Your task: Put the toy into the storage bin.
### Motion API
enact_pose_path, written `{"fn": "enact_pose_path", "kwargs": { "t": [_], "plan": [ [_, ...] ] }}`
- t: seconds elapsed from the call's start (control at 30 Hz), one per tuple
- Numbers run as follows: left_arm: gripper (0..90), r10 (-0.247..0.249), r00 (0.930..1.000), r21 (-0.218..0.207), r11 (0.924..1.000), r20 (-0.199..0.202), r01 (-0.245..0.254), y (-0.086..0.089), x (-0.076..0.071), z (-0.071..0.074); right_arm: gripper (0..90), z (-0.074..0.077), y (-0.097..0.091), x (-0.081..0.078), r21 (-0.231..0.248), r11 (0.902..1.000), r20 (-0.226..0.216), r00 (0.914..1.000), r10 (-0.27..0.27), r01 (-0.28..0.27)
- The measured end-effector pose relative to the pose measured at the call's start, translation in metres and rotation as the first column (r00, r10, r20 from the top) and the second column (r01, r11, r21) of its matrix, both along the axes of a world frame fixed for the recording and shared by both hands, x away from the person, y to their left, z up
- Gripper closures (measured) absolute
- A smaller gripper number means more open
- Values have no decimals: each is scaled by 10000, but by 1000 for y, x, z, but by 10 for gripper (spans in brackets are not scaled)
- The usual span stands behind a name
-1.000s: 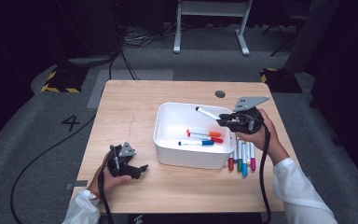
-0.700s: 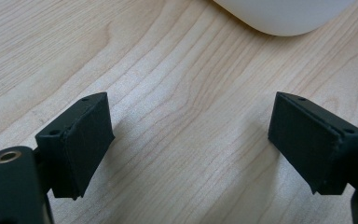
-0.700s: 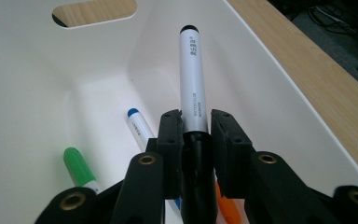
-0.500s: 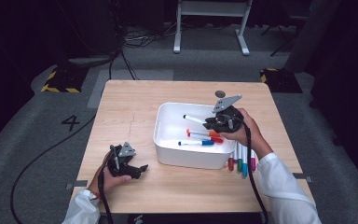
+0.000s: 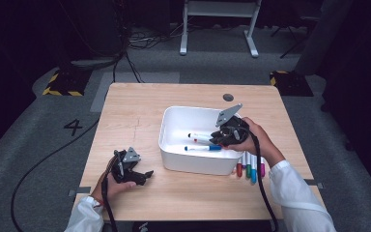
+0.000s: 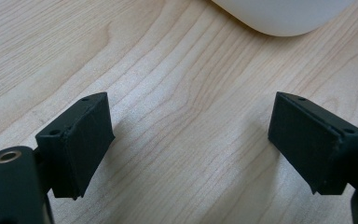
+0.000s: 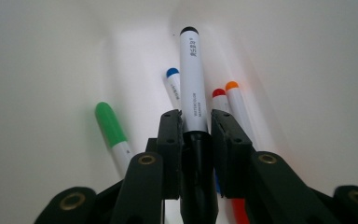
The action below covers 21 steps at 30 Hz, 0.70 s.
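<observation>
Right tool (image 7: 196, 128) grips a white black-capped marker (image 7: 192, 84) inside the white plastic bin (image 5: 174, 125) near the desk's right edge; next, release it; left tool (image 6: 191, 140) rests wide

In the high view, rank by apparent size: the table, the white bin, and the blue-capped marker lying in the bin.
1. table
2. white bin
3. blue-capped marker
The gaps are wide, so nearness to the camera doesn't blur the order.

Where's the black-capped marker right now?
The black-capped marker is clamped between the jaws of the right gripper, held inside the white bin above the green, blue, red and orange markers lying on its floor.
</observation>
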State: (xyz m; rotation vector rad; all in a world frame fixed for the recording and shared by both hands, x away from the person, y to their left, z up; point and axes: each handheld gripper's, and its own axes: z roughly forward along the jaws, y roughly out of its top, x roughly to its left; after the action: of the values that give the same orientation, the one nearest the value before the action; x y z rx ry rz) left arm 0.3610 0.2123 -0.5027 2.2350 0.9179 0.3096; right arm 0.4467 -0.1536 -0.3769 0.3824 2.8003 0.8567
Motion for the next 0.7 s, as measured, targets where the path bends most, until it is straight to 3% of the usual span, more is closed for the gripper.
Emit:
{"fn": "enact_pose_path", "kwargs": {
  "t": [0.33,0.7],
  "plan": [
    [139,4,10000,0,10000,0,-4,0,0,0,745,3,3,-22,137,9956,-237,9954,932,-929],
    [139,14,10000,-2,10000,10,-14,0,0,0,745,4,6,-37,61,9914,-469,9903,1310,-1309]
  ]
}}
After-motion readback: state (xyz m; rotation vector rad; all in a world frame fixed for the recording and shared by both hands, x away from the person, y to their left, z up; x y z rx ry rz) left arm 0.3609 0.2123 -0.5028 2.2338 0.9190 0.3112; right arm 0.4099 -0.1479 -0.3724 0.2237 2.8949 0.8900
